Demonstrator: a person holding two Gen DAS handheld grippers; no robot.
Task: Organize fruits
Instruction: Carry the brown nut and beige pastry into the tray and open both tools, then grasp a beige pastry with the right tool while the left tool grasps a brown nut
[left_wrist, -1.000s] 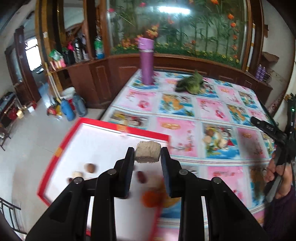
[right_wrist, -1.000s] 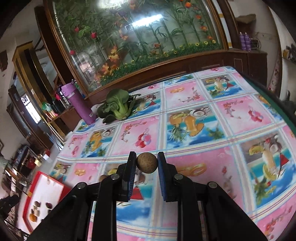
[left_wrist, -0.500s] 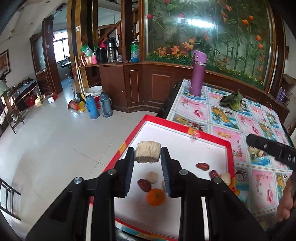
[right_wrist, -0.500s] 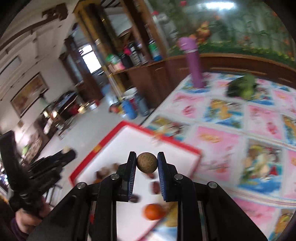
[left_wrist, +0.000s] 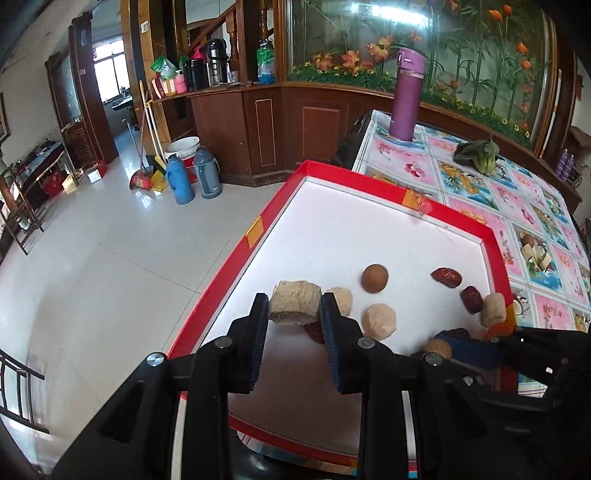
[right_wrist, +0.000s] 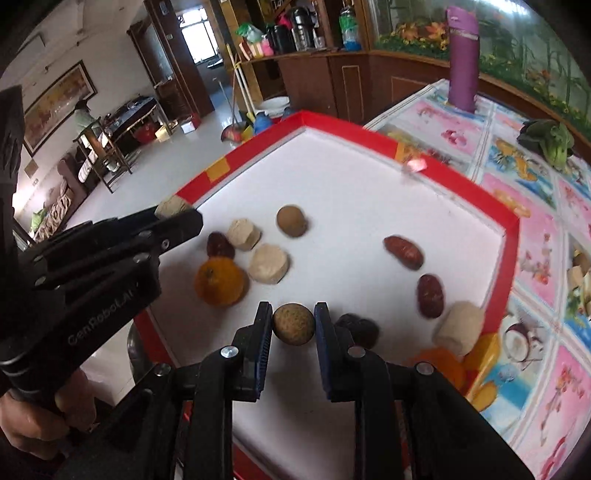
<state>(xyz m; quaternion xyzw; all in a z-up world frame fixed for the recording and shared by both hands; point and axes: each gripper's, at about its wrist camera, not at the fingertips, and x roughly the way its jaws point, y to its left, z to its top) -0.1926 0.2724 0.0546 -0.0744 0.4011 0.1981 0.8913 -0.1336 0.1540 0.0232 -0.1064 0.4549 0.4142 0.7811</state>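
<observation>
A red-rimmed white tray (left_wrist: 273, 214) (right_wrist: 332, 125) lies at the table's corner. My left gripper (left_wrist: 294, 314) is shut on a pale fibrous chunk (left_wrist: 294, 307), held over the tray's near left side. My right gripper (right_wrist: 293, 325) is shut on a round brown fruit (right_wrist: 293, 324) above the tray's near edge; it shows low right in the left wrist view (left_wrist: 469, 347). In the tray lie another brown round fruit (right_wrist: 291, 220), red dates (right_wrist: 403, 252), pale chunks (right_wrist: 268, 263) and an orange (right_wrist: 221, 281).
A purple flask (left_wrist: 406, 99) and a leafy green vegetable (left_wrist: 478, 155) stand on the patterned tablecloth (left_wrist: 532, 206) beyond the tray. The tray overhangs the table edge above a tiled floor (left_wrist: 92, 258). A hand (right_wrist: 44, 417) grips the left tool.
Both grippers have swung from the tablecloth to over the tray and come lower, each still holding its item. The right gripper now sits close beside the left one.
</observation>
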